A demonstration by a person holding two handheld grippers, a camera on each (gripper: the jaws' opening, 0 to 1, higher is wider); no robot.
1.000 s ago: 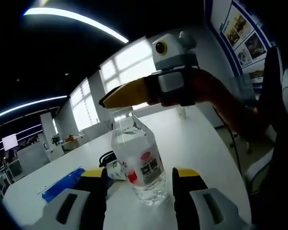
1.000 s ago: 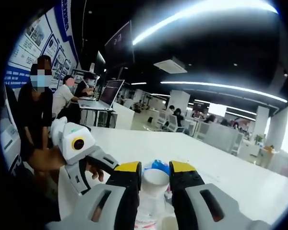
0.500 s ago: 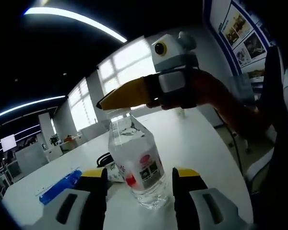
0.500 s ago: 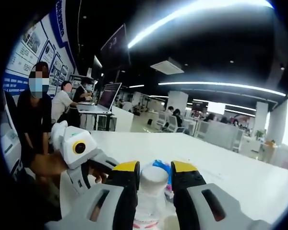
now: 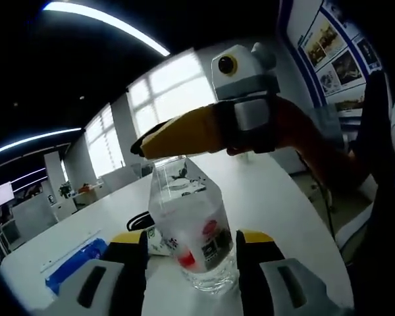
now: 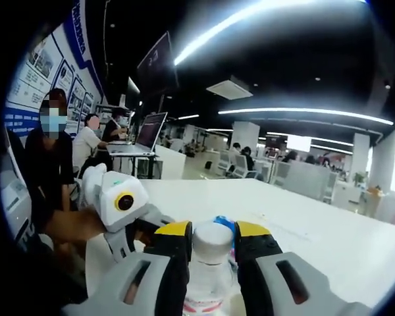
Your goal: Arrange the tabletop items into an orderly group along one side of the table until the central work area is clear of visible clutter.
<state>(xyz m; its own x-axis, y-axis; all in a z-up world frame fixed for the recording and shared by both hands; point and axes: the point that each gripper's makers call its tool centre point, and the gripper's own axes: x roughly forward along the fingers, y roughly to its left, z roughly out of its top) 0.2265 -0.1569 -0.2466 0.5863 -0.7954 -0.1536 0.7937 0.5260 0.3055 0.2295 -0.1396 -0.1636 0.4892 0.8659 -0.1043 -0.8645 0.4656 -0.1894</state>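
Note:
A clear water bottle (image 5: 192, 242) with a red and white label stands on the white table (image 5: 270, 197), between the yellow-tipped jaws of my left gripper (image 5: 191, 245), which press its sides. My right gripper (image 5: 151, 140) reaches in from the right at the bottle's top. In the right gripper view the white cap (image 6: 212, 237) sits pinched between the jaws of my right gripper (image 6: 212, 232). My left gripper (image 6: 145, 220) shows there at the lower left, held by a hand.
A blue flat pack (image 5: 72, 264), a black cable (image 5: 139, 220) and a small white packet (image 5: 159, 241) lie to the left behind the bottle. People sit at a laptop (image 6: 148, 131) beyond the table's far left. The table edge (image 5: 329, 243) runs close on the right.
In the right gripper view the cap has risen from low between the jaws to level with their tips. The bottle has leaned slightly in the left jaws. Both cameras have shifted a little.

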